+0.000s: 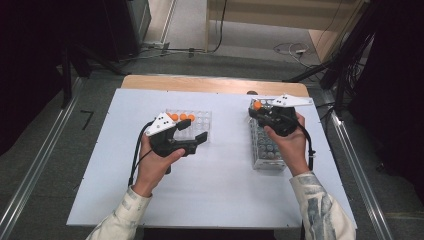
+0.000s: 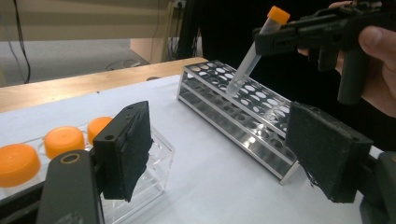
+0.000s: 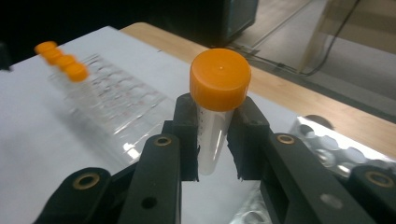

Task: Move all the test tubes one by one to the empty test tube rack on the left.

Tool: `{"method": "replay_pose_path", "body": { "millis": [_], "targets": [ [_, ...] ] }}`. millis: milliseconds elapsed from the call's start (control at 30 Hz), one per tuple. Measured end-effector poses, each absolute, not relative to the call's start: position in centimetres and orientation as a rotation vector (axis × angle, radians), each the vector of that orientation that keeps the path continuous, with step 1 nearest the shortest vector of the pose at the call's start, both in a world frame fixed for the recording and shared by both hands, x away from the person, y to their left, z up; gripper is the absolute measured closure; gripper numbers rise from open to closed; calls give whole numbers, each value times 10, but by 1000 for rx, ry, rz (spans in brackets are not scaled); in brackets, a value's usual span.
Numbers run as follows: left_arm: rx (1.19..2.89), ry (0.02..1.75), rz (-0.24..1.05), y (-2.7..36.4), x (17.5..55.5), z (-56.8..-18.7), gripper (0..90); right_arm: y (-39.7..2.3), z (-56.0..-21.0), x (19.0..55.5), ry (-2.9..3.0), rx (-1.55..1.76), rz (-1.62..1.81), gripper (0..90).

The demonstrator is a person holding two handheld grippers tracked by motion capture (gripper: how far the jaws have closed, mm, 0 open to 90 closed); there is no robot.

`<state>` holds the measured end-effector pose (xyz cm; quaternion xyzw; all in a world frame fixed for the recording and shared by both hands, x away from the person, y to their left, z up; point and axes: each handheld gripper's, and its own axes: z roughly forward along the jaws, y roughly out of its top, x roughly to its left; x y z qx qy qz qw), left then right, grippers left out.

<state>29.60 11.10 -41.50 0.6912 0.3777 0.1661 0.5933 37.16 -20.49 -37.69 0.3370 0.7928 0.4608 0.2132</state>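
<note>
We hold one tube clamped in our right gripper above the far end of the metal rack, not yet in a hole, while three tubes wait in the clear rack and the left gripper hangs open, empty.

A: Right gripper sits over the far end of the metal tube rack, at the right of the white board. What's between its pads?

B: A capped tube, cap above the pads, tip hanging just over the rack's top holes; touching or clear of them, can't tell.

A: And off to its left?

B: The clear tube rack, well apart across bare board, three capped tubes standing in its far row. Left gripper lies over that rack's near edge, jaws apart, pointing across at the metal rack.

A: Beyond the right gripper?

B: The wooden table edge, then floor.
</note>
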Motion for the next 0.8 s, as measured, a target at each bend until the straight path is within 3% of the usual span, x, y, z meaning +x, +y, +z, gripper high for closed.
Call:
{"method": "replay_pose_path", "body": {
  "millis": [200,433,800],
  "targets": [
    [1619,859,379,105,294,-415,246,-182,-389,354,2316,846,1278,719],
    [1608,817,376,100,291,-412,344,-150,-403,336,2424,744,1280,719],
    [1641,773,347,94,291,-415,421,-116,-416,326,2513,669,1286,719]
  ]
}}
